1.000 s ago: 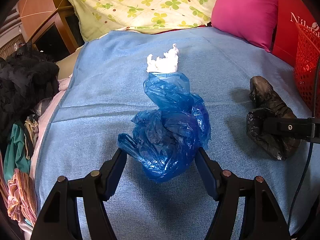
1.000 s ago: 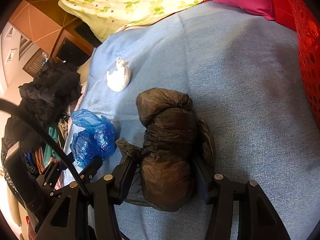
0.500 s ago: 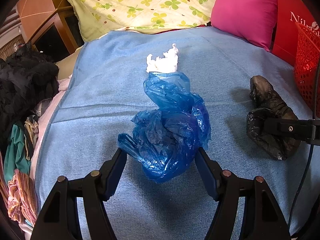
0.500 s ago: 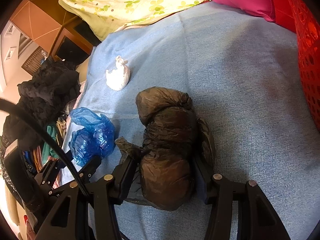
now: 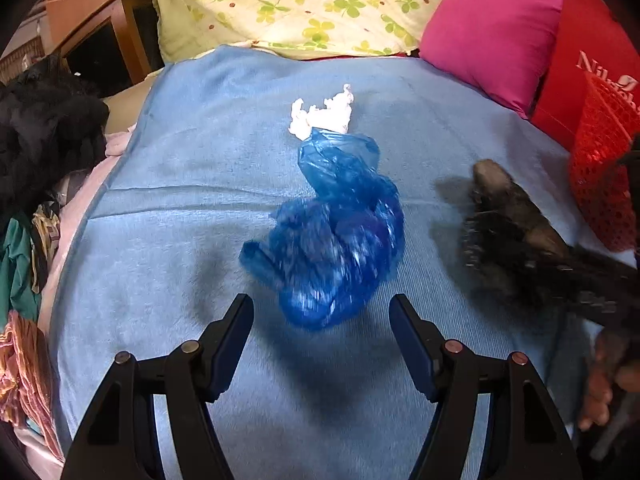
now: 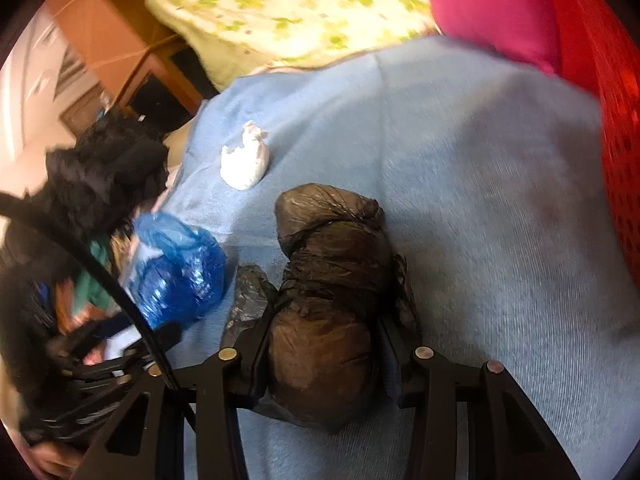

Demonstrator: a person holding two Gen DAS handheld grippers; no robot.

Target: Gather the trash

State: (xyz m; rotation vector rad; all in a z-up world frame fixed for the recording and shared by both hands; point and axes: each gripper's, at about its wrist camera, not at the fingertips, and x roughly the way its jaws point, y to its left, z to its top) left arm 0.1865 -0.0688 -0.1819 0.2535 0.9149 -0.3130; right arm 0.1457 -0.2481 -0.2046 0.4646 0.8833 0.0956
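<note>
A crumpled blue plastic bag (image 5: 336, 240) lies on the blue bedspread (image 5: 200, 200), just beyond my left gripper (image 5: 322, 320), which is open and empty behind it. A white tissue wad (image 5: 322, 114) lies past the bag. My right gripper (image 6: 320, 340) is shut on a black plastic bag (image 6: 328, 292) and holds it above the bedspread (image 6: 500, 220). The black bag shows blurred in the left wrist view (image 5: 508, 220). The blue bag (image 6: 176, 272) and the tissue wad (image 6: 244, 160) show at the left of the right wrist view.
A red mesh basket (image 5: 600, 176) stands at the right edge of the bed, also in the right wrist view (image 6: 612, 120). A pink pillow (image 5: 492, 32) and a clover-print quilt (image 5: 304, 0) lie at the head. Dark clothes (image 5: 44, 128) pile up off the left edge.
My right gripper has closed tighter on the black bag and lifted it, moving fast. My left gripper has pulled back a little from the blue bag, which now sits beyond its fingertips.
</note>
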